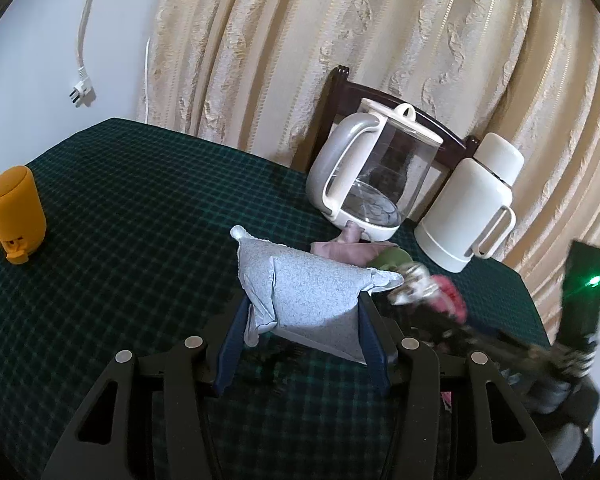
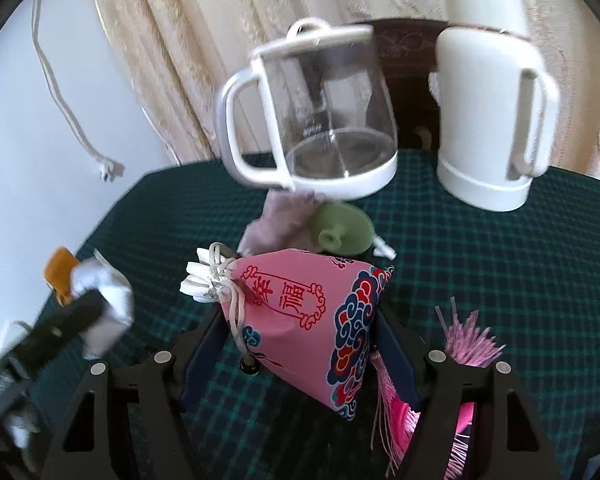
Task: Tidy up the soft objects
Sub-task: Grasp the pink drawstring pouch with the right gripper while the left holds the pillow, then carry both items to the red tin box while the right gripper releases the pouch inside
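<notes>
A: The left tool [image 1: 300, 320] is gripping a grey pouch [image 1: 308, 300], its blue fingers [image 1: 232, 340] closing on both sides of the soft speckled fabric.

B: And the pouch is lying how?

A: It is sitting between the fingers above the green checked table [image 1: 120, 200], its long axis running crosswise, with knotted corners pointing left and right.

B: The other one?

A: The right tool [image 2: 300, 340] is clamping a pink pouch [image 2: 300, 320], a printed pyramid-shaped bag with blue cloud patterns. Its white drawstring neck [image 2: 208, 280] is pointing up-left, and a pink tassel [image 2: 384, 396] is hanging beside the right finger.

B: Beyond them?

A: A glass kettle [image 2: 320, 120] and a white flask [image 2: 488, 100] are standing upright.
</notes>
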A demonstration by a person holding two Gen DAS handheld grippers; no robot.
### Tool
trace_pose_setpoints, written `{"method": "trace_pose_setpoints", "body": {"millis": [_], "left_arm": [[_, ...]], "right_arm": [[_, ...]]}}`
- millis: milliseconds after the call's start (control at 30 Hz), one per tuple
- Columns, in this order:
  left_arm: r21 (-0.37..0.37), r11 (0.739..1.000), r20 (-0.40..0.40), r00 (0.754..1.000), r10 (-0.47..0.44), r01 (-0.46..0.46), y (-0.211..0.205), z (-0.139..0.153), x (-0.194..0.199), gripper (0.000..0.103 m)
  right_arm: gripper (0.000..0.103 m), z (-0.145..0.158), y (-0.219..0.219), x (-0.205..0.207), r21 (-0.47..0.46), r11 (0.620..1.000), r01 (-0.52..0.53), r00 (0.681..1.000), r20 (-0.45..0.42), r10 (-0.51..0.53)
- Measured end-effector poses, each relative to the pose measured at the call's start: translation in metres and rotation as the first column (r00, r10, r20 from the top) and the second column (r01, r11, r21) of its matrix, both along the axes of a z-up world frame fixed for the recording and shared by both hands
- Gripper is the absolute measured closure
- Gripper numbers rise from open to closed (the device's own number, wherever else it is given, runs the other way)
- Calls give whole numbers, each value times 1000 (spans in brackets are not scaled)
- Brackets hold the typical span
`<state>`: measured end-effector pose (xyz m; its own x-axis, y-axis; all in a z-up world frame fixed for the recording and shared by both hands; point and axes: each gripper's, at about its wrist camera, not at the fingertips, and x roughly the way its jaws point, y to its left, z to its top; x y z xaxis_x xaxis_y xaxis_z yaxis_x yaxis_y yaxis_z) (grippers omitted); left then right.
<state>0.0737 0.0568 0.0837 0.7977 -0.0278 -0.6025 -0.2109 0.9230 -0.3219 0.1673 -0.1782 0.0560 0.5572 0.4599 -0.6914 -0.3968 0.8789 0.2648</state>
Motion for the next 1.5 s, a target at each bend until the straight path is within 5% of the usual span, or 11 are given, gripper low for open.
{"method": "trace_pose_setpoints", "body": {"millis": [333,800,1167,1500], "left_arm": [[7,999,7,999,-40,40,-11,3,-2,50],[35,995,9,996,-91,90,-29,4,-3,50],[65,989,-6,991,-131,131,-46,-1,-2,50],[67,980,-31,983,-183,185,-65,-8,-2,50]], "right_arm": [[27,42,-45,-21,83,994,70,996,55,-75],[27,75,-124,-39,78,964,254,958,115,-261],[27,86,-198,-66,62,910,411,899,142,-415],[27,100,-272,-108,58,822,567,804,180,-567]]}}
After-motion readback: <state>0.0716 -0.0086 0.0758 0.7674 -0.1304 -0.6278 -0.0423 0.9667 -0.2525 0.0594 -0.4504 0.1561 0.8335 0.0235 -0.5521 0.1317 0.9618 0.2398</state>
